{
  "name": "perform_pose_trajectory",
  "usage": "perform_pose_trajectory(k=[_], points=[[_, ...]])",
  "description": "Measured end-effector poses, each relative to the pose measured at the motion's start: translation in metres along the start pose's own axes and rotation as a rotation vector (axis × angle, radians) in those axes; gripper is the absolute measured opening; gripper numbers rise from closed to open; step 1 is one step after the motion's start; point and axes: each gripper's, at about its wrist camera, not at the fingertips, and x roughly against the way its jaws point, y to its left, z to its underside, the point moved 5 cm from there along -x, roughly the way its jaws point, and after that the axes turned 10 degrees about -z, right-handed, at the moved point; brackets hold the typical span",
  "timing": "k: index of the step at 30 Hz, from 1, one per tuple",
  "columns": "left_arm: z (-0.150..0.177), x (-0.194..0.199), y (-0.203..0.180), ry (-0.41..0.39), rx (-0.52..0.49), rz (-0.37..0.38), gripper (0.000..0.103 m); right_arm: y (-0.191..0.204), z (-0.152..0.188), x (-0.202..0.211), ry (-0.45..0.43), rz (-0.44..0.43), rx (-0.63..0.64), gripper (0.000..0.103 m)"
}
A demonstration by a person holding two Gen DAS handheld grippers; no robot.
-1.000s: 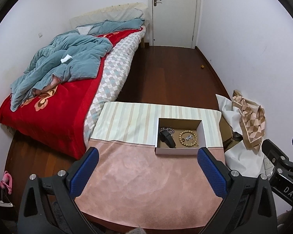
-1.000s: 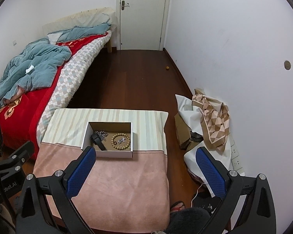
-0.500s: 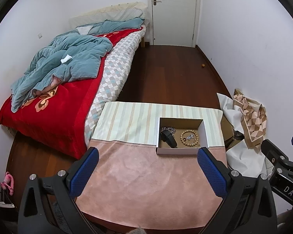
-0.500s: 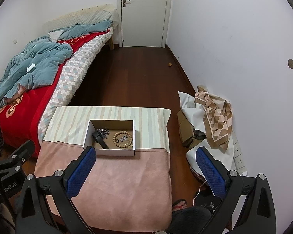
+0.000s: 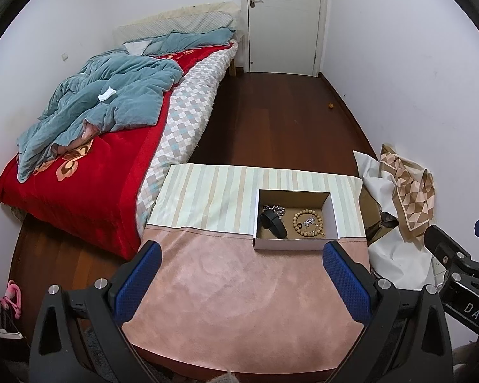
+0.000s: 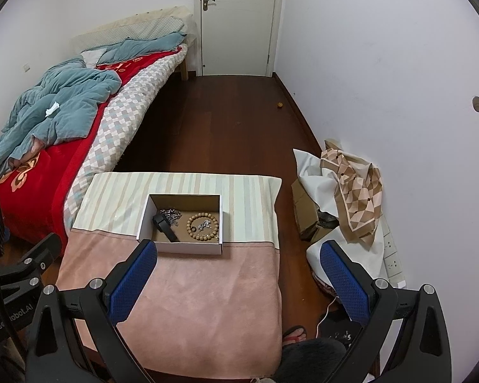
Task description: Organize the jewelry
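A small cardboard box (image 5: 295, 220) sits on a low table (image 5: 239, 303) covered by a cloth that is pink at the near end and pale striped at the far end. The box lies right across the line where the 2 colours meet, toward the right side of the table in the left wrist view. All the jewelry is inside it: a black band (image 5: 273, 223) lies at the left, a silver chain (image 5: 276, 208) is bunched just behind it in the back-left corner, and a ring of wooden beads (image 5: 307, 222) rests on the right half of the floor. A small silver piece (image 5: 309, 221) lies inside the circle of beads, with a tiny dark ring beside it that is too small to make out.

The left gripper (image 5: 242, 279) hangs above the pink end of the cloth with its blue-padded jaws spread wide and nothing between them. The right gripper (image 6: 238, 282) is held the same way, jaws wide apart and holding nothing; its left pad lines up with the box's near-left corner in its own view, but is raised above it.

A bed (image 6: 48, 134) with a red blanket and a rumpled blue quilt stands to the left. A white door (image 6: 239, 22) closes the far end of the dark wood floor, and crumpled patterned paper (image 6: 354, 188) is piled against the right wall.
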Motion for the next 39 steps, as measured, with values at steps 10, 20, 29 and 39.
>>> perform_pose_trajectory(k=[10, 20, 29, 39], points=[[0.0, 0.0, -0.002, -0.002, -0.002, -0.001, 0.103, 0.001, 0.003, 0.002, 0.001, -0.005, 0.001, 0.103], [0.001, 0.004, -0.005, -0.007, -0.001, -0.001, 0.103, 0.002, 0.003, 0.002, 0.001, -0.006, 0.001, 0.103], [-0.004, 0.012, -0.008, -0.014, -0.006, 0.003, 0.103, 0.002, 0.003, 0.002, 0.0, -0.005, -0.001, 0.103], [-0.008, 0.016, -0.007, -0.027, -0.003, 0.009, 0.103, 0.004, 0.002, 0.005, -0.005, -0.005, -0.001, 0.103]])
